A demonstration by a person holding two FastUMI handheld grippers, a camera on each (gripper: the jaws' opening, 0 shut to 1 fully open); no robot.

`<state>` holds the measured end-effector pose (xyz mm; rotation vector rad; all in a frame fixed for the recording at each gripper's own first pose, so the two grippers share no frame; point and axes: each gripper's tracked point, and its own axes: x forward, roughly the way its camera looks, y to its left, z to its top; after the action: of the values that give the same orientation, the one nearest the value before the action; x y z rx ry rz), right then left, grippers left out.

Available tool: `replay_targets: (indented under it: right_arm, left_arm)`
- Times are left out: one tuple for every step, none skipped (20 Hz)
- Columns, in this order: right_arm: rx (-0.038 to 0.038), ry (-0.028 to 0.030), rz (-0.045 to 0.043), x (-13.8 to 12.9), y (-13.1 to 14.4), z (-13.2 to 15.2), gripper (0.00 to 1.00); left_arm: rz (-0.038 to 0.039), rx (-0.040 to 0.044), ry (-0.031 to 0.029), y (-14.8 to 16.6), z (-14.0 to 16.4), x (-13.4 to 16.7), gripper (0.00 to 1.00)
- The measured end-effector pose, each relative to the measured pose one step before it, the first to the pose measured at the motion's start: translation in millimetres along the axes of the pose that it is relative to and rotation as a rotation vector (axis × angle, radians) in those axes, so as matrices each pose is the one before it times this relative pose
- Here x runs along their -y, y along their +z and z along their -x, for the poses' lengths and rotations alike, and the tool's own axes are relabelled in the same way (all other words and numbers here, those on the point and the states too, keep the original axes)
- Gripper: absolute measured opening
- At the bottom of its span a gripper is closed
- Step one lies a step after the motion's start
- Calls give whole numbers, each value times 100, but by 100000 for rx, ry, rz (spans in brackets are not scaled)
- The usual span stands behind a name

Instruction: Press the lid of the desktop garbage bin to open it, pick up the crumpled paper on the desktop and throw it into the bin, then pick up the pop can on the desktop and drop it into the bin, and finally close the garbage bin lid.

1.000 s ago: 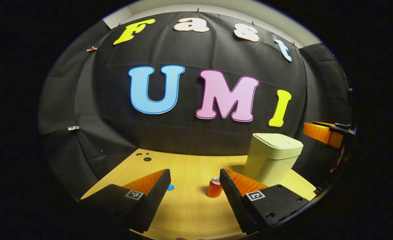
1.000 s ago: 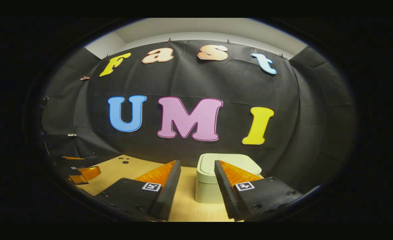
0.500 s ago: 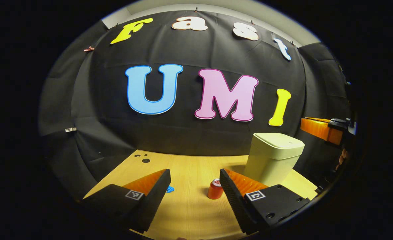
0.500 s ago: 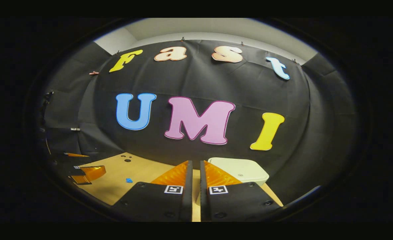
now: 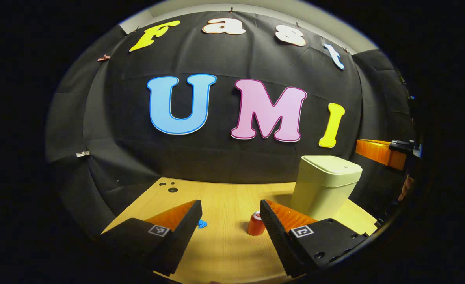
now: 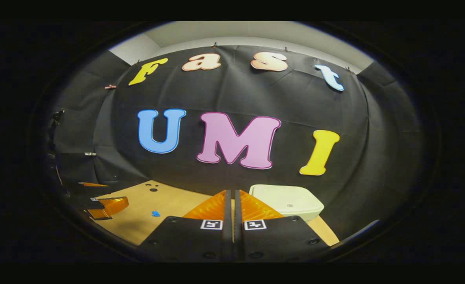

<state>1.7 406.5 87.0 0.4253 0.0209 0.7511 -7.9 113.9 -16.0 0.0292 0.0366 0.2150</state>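
Note:
In the left gripper view a cream desktop bin (image 5: 324,189) stands at the right of the wooden table (image 5: 224,244), its lid (image 5: 332,165) down. An orange-red pop can (image 5: 255,226) stands just left of the bin. A small blue crumpled paper (image 5: 202,224) lies further left. My left gripper (image 5: 230,207) hovers open over the table, nothing between its fingers. My right gripper (image 5: 379,152) hangs right of the bin, above lid height. In the right gripper view, my right gripper (image 6: 232,192) is shut on nothing, with the bin lid (image 6: 287,201) just right of its tips.
Dark holes (image 5: 172,189) mark the table's far left corner. The black cloth wall stands close behind the bin. In the right gripper view the blue paper (image 6: 155,213) lies on the table (image 6: 138,221), and my left gripper (image 6: 106,205) shows at the left edge.
My right gripper's fingers have closed from wide open to shut, and the bin has slid to the right in its view. The left gripper has barely moved.

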Motion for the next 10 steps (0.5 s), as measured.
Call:
replay_targets:
  right_arm:
    - [-317,-268,-344,57,46,-78,3]
    - [-1474,792,-418,20,-342,-101,2]
    - [-1751,-128,142,-21,-488,-199,7]
    - [-1226,292,-149,72,-255,-14,2]
    - [-633,-613,-33,178,34,-120,5]
    - [-559,10,-264,253,85,-49,5]
    - [-721,0,-261,68,-61,-183,4]
    - [-883,-412,-355,335,120,-187,2]
    - [-1506,-267,-635,487,-132,-365,5]
    - [-1325,-14,-935,406,-62,-282,7]
  left_arm:
    - [-69,-46,-41,4,30,-13,96]
    - [108,-45,-12,-125,-165,-34,95]
    - [176,-167,-69,-82,-105,30,95]
    - [105,-337,97,-7,133,-81,95]
    - [0,-329,135,-52,-67,-77,95]
    - [35,-342,297,-154,-9,-9,95]
    - [182,33,261,50,-5,-48,96]
    - [203,8,331,-163,38,-52,96]
    - [198,-203,208,-66,-35,-52,96]
    - [212,-443,147,47,-17,-106,95]
